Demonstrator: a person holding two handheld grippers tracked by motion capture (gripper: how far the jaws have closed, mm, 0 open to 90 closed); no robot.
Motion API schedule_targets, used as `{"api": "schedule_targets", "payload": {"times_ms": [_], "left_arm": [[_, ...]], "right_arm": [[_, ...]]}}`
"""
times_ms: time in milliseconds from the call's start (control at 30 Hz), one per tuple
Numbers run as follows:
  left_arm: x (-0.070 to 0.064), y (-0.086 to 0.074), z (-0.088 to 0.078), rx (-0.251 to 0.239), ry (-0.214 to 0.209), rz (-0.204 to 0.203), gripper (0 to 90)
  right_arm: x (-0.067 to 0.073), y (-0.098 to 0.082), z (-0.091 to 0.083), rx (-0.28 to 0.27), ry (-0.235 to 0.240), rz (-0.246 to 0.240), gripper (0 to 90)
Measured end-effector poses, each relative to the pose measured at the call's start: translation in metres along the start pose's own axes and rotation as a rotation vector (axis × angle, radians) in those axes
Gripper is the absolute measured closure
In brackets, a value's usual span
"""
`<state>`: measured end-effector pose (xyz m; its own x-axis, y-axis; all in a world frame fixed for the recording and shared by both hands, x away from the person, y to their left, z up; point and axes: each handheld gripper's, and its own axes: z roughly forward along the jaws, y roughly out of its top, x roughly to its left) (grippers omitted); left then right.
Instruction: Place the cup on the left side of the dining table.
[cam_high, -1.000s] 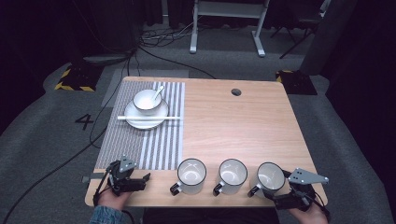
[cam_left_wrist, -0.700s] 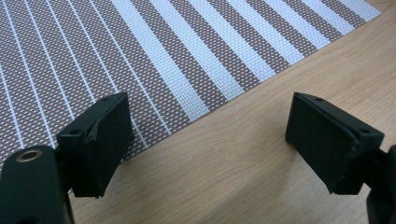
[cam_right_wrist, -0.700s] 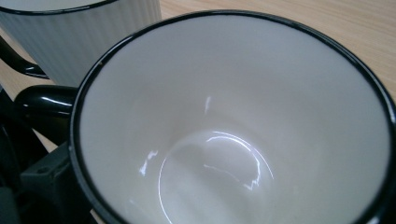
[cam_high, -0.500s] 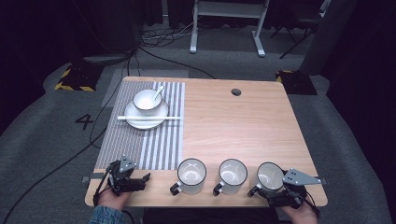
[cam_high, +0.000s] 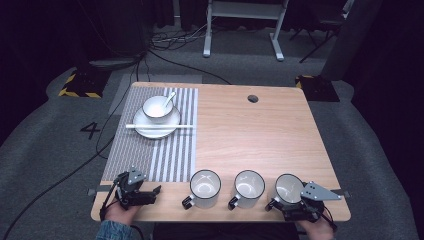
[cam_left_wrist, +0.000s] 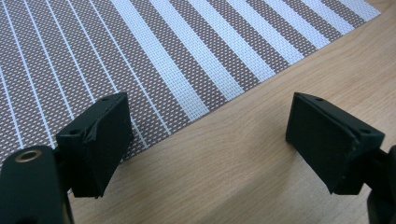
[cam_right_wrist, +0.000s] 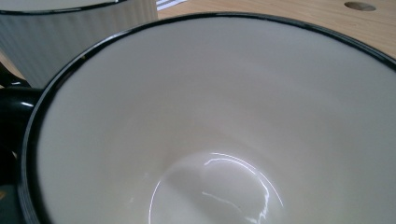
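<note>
From above, three white mugs are seen lined along the table's (cam_high: 260, 135) near edge, with the right gripper (cam_high: 295, 209) pressed up against the rightmost mug (cam_high: 288, 188), apparently for a pick-up. In the left gripper view, the left gripper (cam_left_wrist: 205, 140) is held wide apart and empty over the edge of the striped placemat (cam_left_wrist: 140, 56). In the right gripper view the mug's interior (cam_right_wrist: 219, 126) is seen close up; whether those jaws are closed cannot be told.
</note>
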<state>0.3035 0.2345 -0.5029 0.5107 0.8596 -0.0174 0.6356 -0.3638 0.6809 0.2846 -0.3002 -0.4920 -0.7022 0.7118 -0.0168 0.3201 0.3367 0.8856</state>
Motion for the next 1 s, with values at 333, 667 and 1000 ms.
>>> {"api": "schedule_targets", "payload": {"times_ms": [333, 667, 1000], "left_arm": [[0.000, 0.000, 0.000, 0.000, 0.000, 0.000, 14.8], [0.000, 0.000, 0.000, 0.000, 0.000, 0.000, 14.8], [0.000, 0.000, 0.000, 0.000, 0.000, 0.000, 14.8]], "right_arm": [[0.005, 0.006, -0.001, 0.032, 0.013, -0.013, 2.7], [0.003, 0.033, -0.023, 0.019, 0.019, 0.014, 2.8], [0.002, 0.068, -0.041, 0.028, 0.021, -0.019, 2.8]]}}
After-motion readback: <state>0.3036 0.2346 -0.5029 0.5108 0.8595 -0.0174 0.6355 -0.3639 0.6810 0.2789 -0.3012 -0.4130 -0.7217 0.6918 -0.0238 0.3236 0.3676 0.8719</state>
